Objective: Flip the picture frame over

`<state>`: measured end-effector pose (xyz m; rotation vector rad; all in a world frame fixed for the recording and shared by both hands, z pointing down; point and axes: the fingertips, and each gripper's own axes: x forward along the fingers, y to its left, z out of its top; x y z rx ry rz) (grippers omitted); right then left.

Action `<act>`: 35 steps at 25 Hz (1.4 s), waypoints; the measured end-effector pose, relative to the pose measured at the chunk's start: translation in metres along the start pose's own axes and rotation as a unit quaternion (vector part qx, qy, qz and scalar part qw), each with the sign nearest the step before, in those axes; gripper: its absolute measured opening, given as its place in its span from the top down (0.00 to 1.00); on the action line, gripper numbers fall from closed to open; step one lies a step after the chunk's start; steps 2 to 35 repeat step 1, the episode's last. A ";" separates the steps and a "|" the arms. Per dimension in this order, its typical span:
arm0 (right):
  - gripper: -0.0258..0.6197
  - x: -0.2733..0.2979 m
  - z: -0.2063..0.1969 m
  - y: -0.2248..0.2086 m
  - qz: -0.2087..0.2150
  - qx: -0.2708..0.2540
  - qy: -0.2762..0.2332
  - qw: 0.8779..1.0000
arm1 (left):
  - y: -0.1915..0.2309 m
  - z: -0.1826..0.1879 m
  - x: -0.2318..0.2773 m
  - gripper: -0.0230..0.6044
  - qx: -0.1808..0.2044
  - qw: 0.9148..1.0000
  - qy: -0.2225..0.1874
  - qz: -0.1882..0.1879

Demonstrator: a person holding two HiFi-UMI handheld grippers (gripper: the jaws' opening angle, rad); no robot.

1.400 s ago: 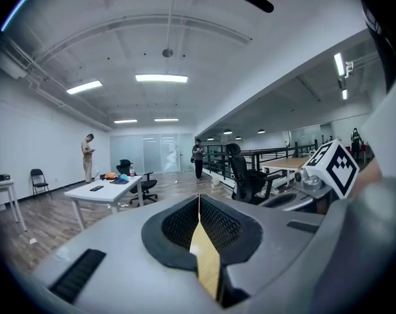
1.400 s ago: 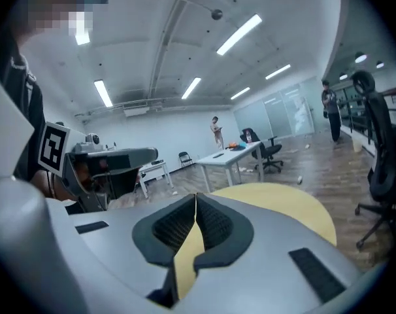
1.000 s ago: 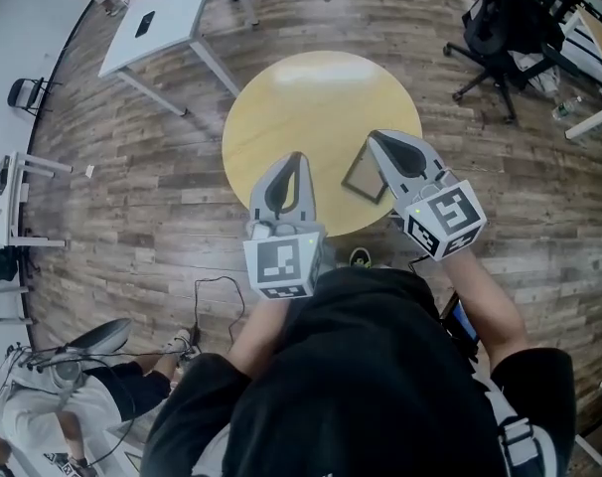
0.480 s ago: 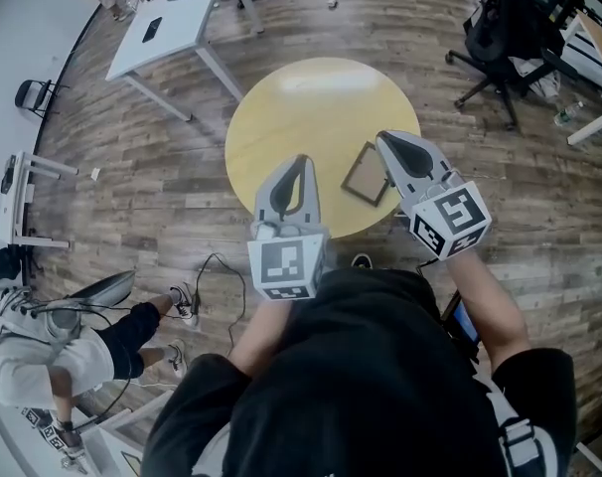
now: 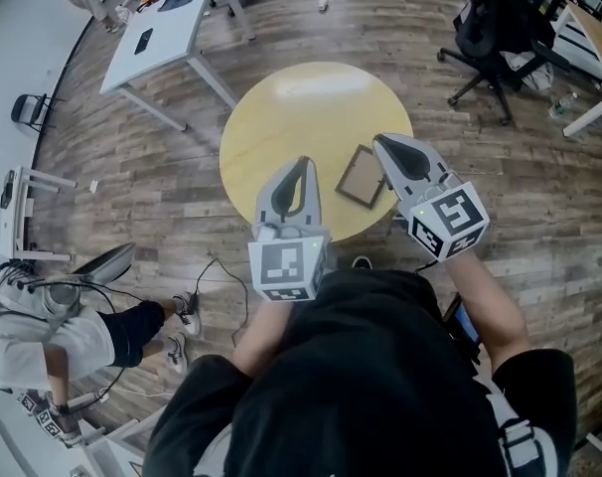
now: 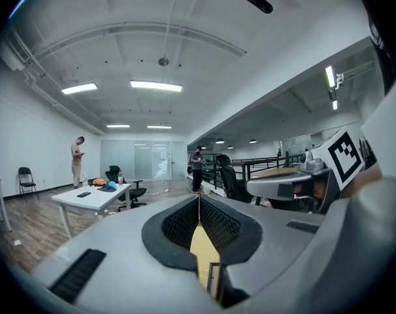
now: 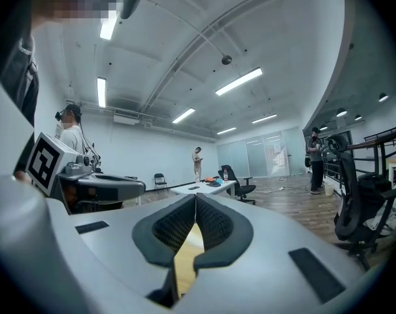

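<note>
Picture frame (image 5: 362, 177) lies flat by the round table's (image 5: 291, 107) near edge; flipped or not, I cannot tell. Left gripper (image 5: 299, 161) and right gripper (image 5: 381, 141) are closed, holding nothing.

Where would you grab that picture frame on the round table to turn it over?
Probably its thin right edge, coming in low from the right. The picture frame lies flat on the table, and the shut right tongs hover beside that edge.

Pale yellow on the surface (image 5: 301, 107); dark brown rim, tan middle on the picture frame (image 5: 362, 177); grey left hand-held gripper (image 5: 300, 161) and right hand-held gripper (image 5: 379, 141), black-and-white squares on each.
</note>
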<state>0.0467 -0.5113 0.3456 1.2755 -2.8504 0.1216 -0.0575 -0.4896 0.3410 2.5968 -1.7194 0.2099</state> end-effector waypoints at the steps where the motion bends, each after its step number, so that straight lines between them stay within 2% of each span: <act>1: 0.93 -0.001 -0.001 -0.001 -0.001 0.000 0.000 1.000 | -0.002 0.000 0.001 0.93 0.000 1.000 0.000 -0.002; 35: 0.93 -0.001 -0.001 -0.001 -0.001 0.000 0.000 1.000 | -0.002 0.000 0.001 0.93 0.000 1.000 0.000 -0.002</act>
